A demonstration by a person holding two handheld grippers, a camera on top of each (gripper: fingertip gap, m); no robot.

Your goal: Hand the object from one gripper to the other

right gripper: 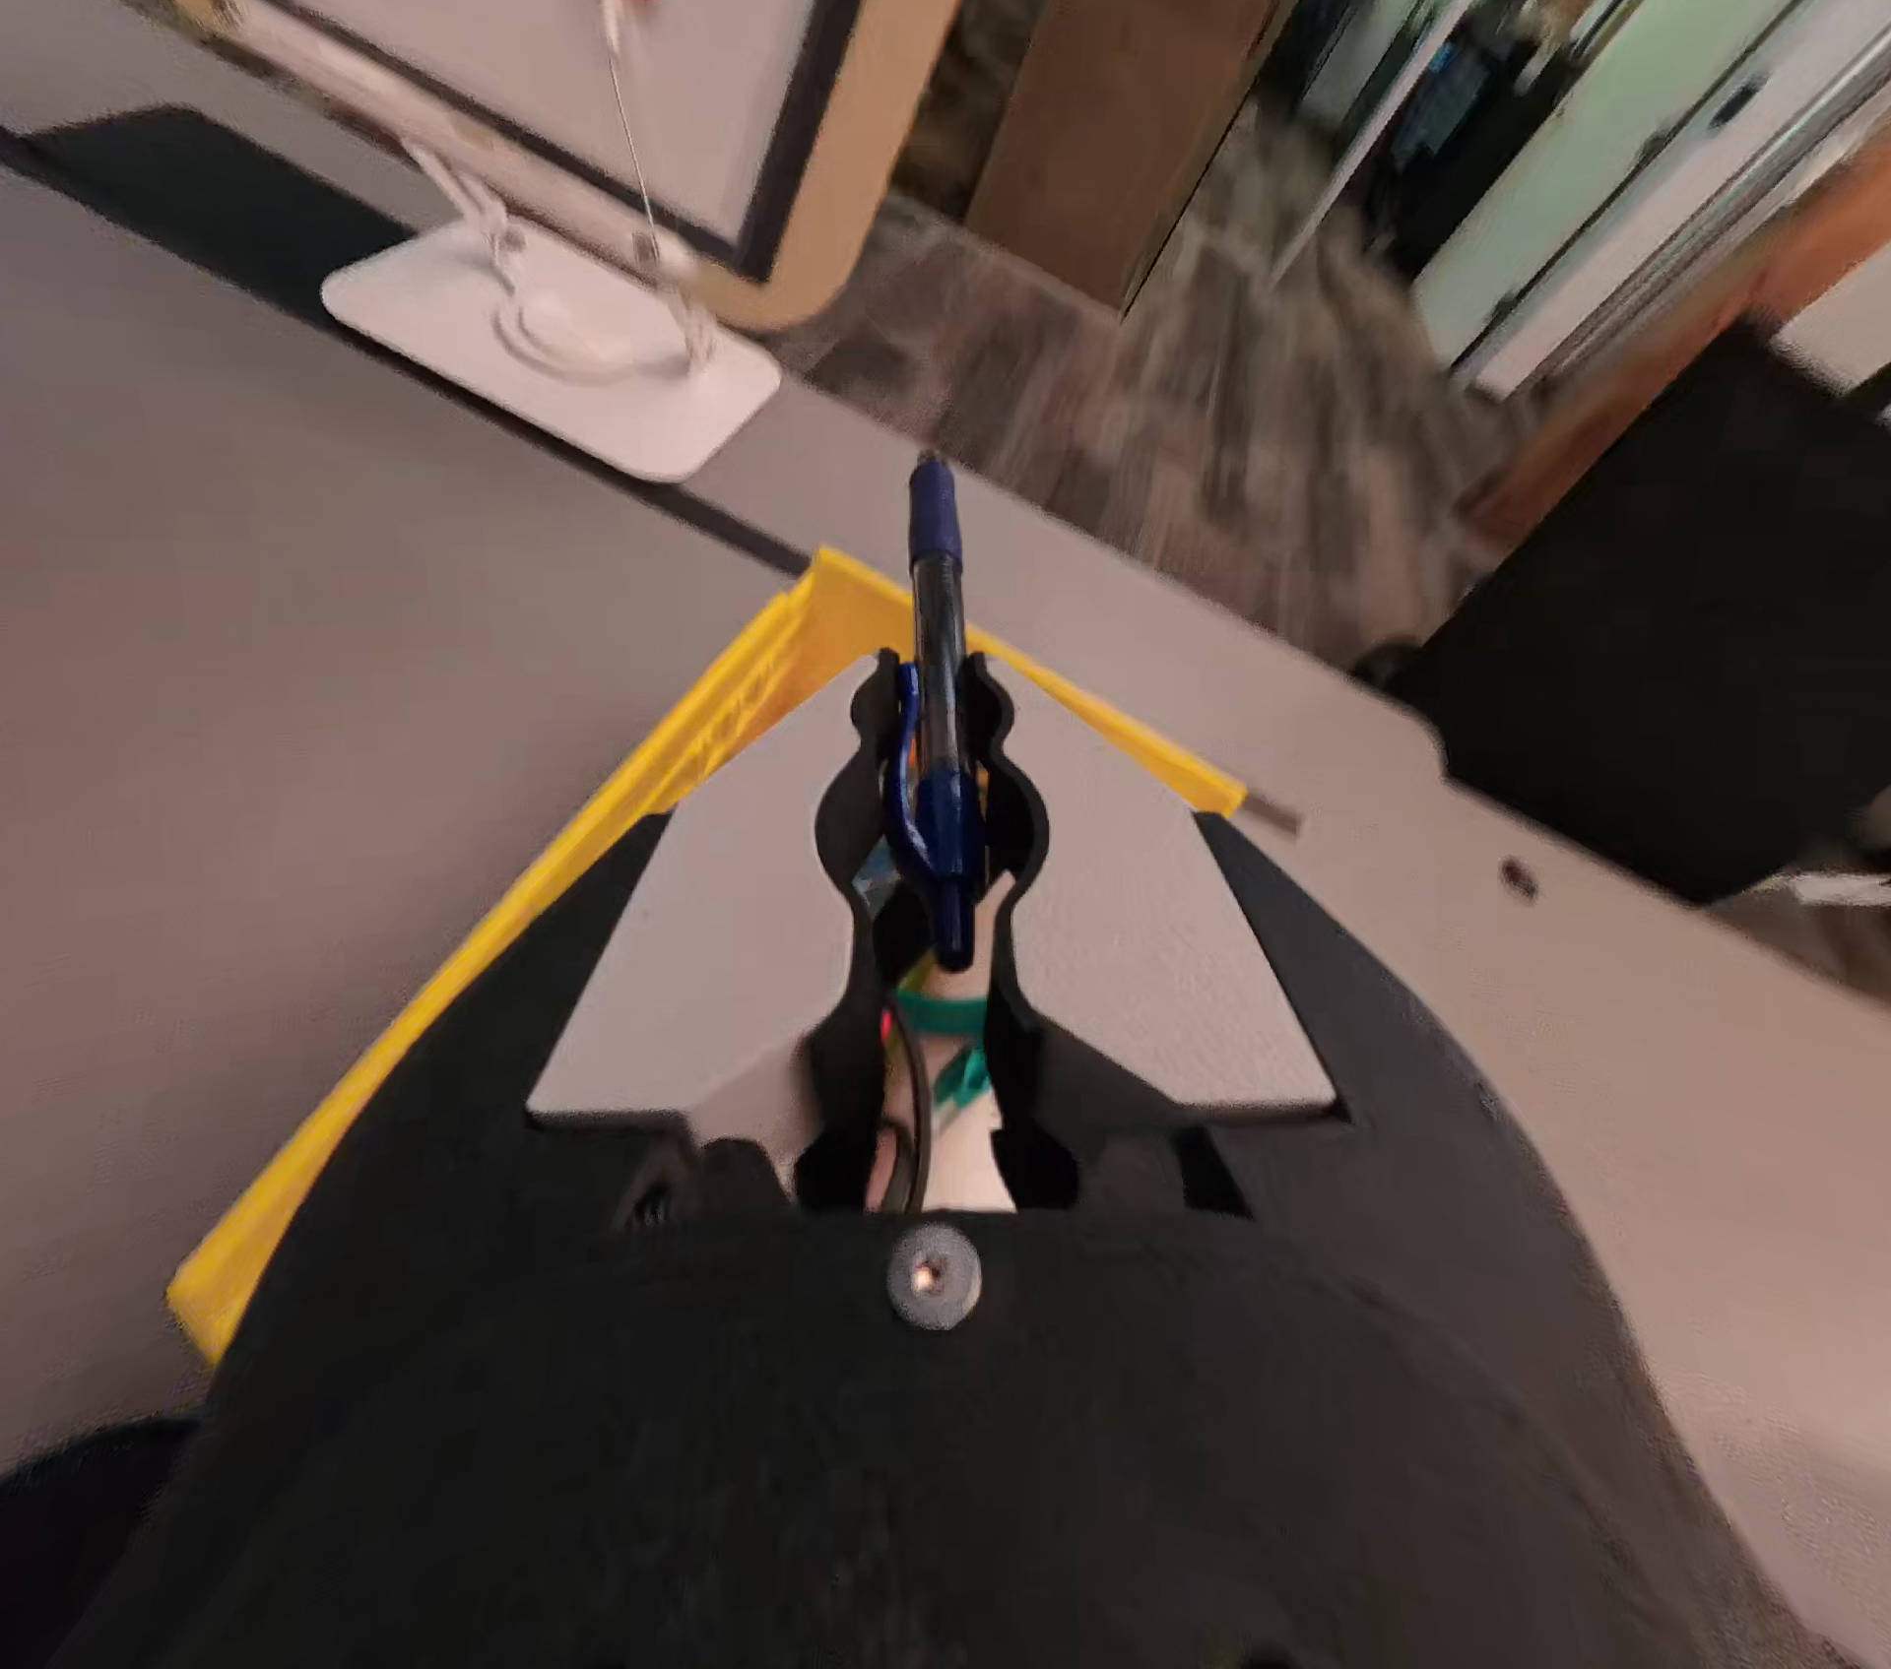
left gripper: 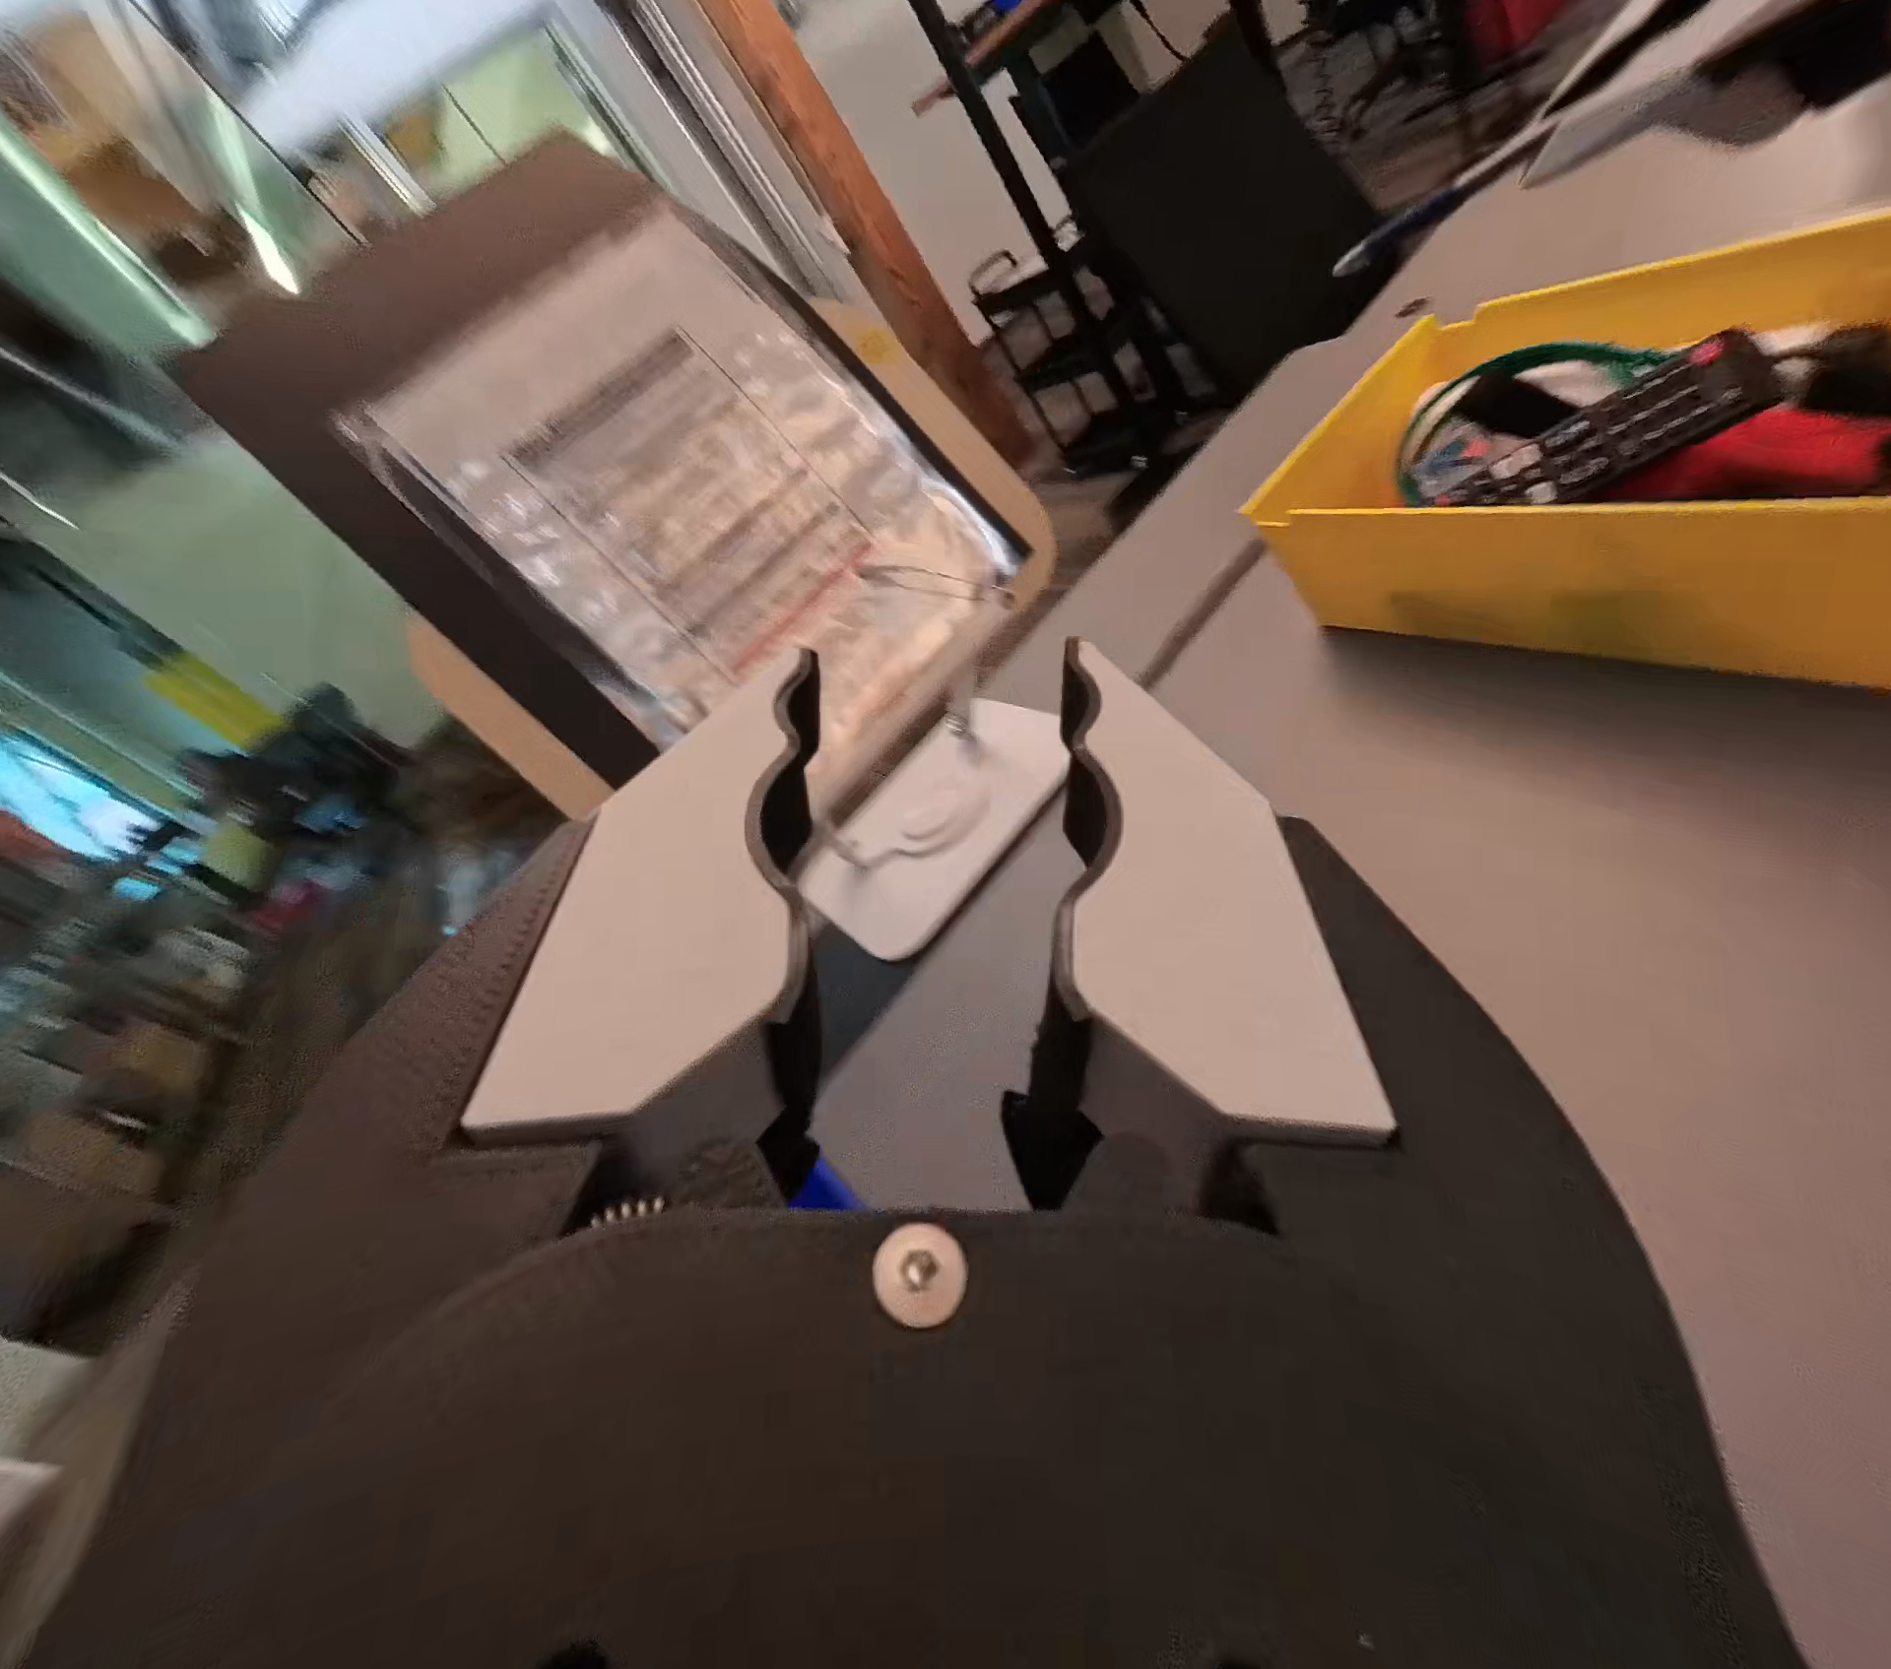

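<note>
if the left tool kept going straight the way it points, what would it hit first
Probably the white base of the sign stand on the table, which lies between the open left tool fingers; depth is unclear.

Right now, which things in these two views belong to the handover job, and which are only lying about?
Belong to the job:
- blue pen, clamped in the right gripper
- left gripper, open and empty

Only lying about:
- yellow bin on the grey table
- black remote control in the bin
- clear sign holder on its white base
</note>
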